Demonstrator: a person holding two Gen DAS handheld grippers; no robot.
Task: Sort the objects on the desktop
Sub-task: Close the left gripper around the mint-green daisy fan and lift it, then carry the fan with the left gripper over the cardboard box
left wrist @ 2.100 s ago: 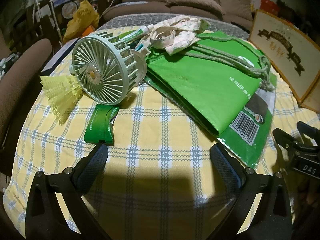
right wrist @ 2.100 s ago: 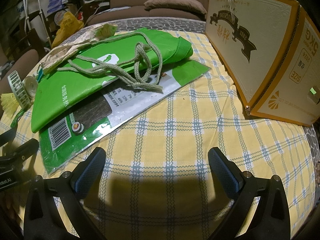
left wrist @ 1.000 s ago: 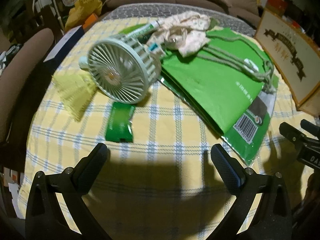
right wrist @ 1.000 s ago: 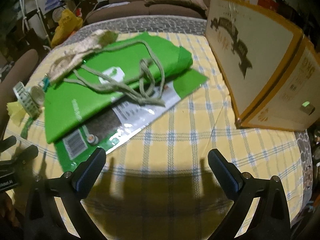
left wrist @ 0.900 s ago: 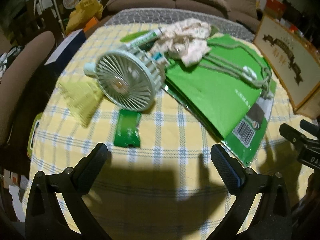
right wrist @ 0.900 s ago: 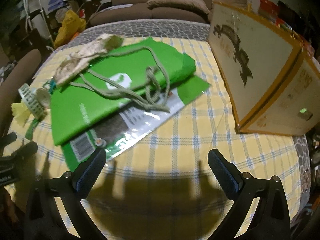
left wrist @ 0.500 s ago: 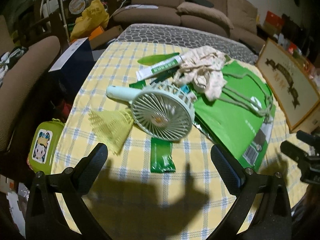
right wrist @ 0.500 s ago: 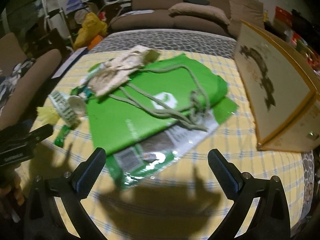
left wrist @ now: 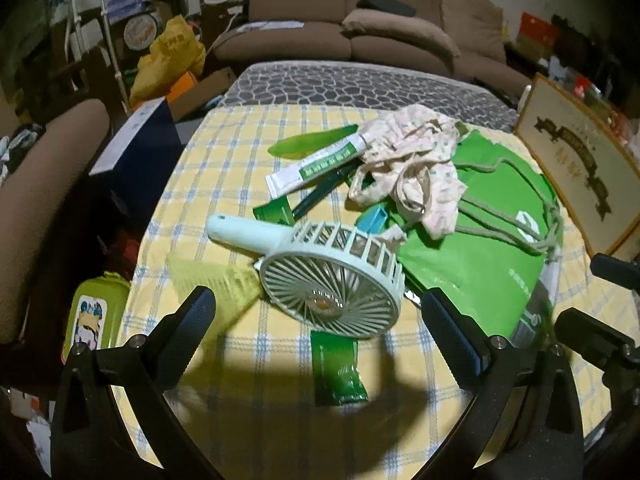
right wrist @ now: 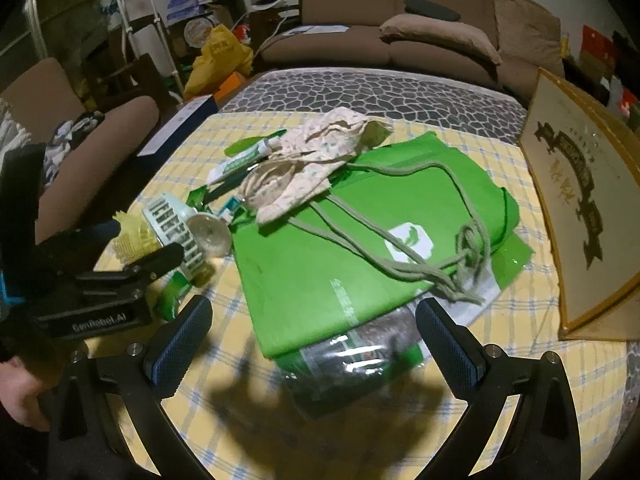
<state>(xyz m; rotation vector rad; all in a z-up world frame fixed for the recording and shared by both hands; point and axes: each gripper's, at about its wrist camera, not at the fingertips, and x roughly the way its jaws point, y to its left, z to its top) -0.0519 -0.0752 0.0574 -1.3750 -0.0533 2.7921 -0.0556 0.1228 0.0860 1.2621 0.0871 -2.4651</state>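
A pale green handheld fan (left wrist: pixel 332 276) lies on the yellow checked tablecloth (left wrist: pixel 240 152), with a yellow shuttlecock (left wrist: pixel 212 280) to its left and a green sachet (left wrist: pixel 338 368) in front. Behind lie a toothpaste tube (left wrist: pixel 316 168), a floral cloth (left wrist: pixel 412 160) and a green drawstring bag (right wrist: pixel 360 240) over a seaweed packet (right wrist: pixel 360 356). My left gripper (left wrist: pixel 320 332) is open and empty, raised above the fan. My right gripper (right wrist: pixel 314 344) is open and empty above the bag's near edge. The left gripper (right wrist: pixel 132 256) also shows in the right wrist view.
A large framed cardboard box (right wrist: pixel 580 208) stands at the table's right edge. A brown sofa (left wrist: pixel 360 28) is behind the table, an armchair (left wrist: pixel 48 184) at the left. A blue box (left wrist: pixel 136 148) and a green lunch box (left wrist: pixel 92 316) sit off the left side.
Both grippers have risen and pulled back from the table, so more of it shows. The left one now looks down on the fan; the right view has swung left over the green bag.
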